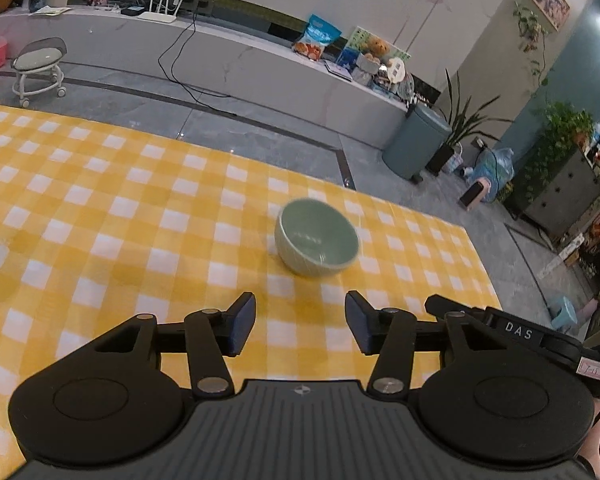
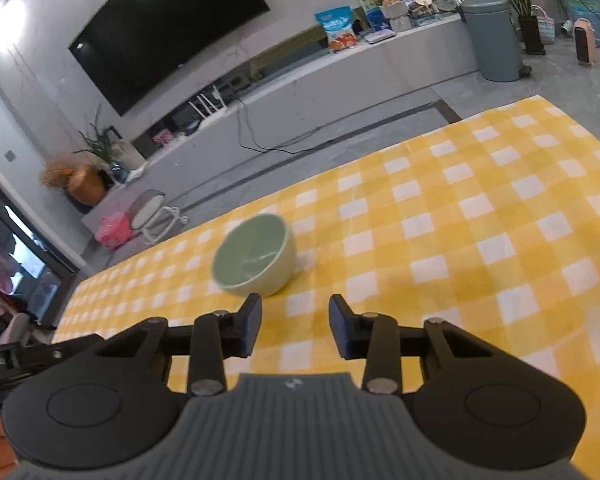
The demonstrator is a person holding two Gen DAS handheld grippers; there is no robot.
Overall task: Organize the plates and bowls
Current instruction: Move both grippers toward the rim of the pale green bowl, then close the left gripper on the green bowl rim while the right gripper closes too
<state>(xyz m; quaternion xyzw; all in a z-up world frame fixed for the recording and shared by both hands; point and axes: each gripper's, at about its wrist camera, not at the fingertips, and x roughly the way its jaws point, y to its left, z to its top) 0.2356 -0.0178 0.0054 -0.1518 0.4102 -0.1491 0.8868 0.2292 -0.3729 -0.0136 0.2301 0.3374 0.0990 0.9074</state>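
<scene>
A pale green bowl point(image 1: 317, 238) stands upright on the yellow checked tablecloth point(image 1: 100, 220), a little beyond and to the right of my left gripper point(image 1: 300, 322). That gripper is open, with nothing between its blue pads. In the right wrist view the same green bowl point(image 2: 255, 256) sits just ahead and left of my right gripper point(image 2: 295, 326), whose left fingertip point(image 2: 251, 320) is close to the bowl's near wall. The right gripper's jaws stand apart with only cloth between them. No plates are in view.
The table's far edge point(image 1: 284, 168) drops to a grey tiled floor. Beyond it are a long low TV bench point(image 1: 220, 56), a wheeled stool point(image 1: 40, 68), a grey bin point(image 1: 416, 144) and potted plants point(image 1: 560, 140). The other gripper's body point(image 1: 512, 332) shows at the right.
</scene>
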